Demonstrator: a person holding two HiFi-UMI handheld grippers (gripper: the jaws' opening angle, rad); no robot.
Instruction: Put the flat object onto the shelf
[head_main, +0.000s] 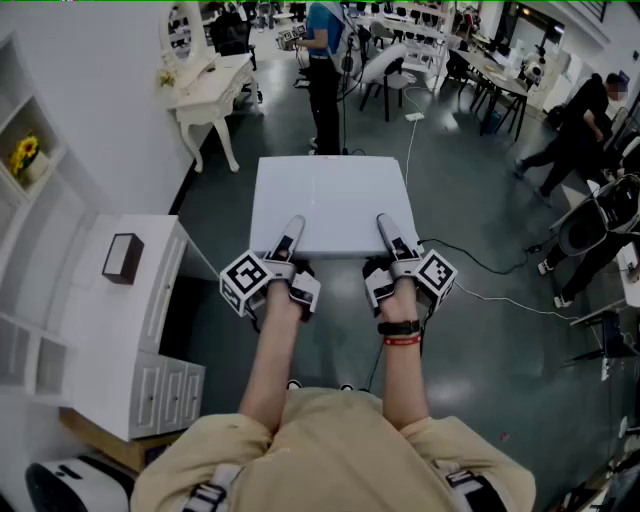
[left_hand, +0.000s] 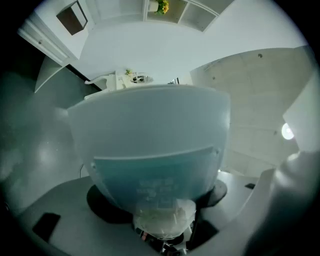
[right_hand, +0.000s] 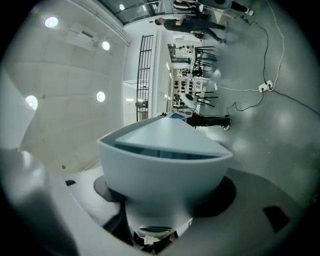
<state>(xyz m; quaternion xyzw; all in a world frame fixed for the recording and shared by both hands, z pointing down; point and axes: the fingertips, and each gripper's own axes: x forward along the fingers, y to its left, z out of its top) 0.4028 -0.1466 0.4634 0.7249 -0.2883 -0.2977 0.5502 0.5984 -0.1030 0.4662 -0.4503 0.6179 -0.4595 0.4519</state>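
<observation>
- Left tongs and right tongs each clamp the near edge of the flat object, held out before me.
- I judge it stiff, light and slick; two well-spaced edge grips suit it.

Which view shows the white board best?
Head view: the whole board shows, held at its near edge by the left claw and right claw. The gripper views show it close-up, foreshortened and distorted.

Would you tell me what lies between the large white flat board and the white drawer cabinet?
Bare dark floor separates white flat board and white cabinet, per the head view.
</observation>
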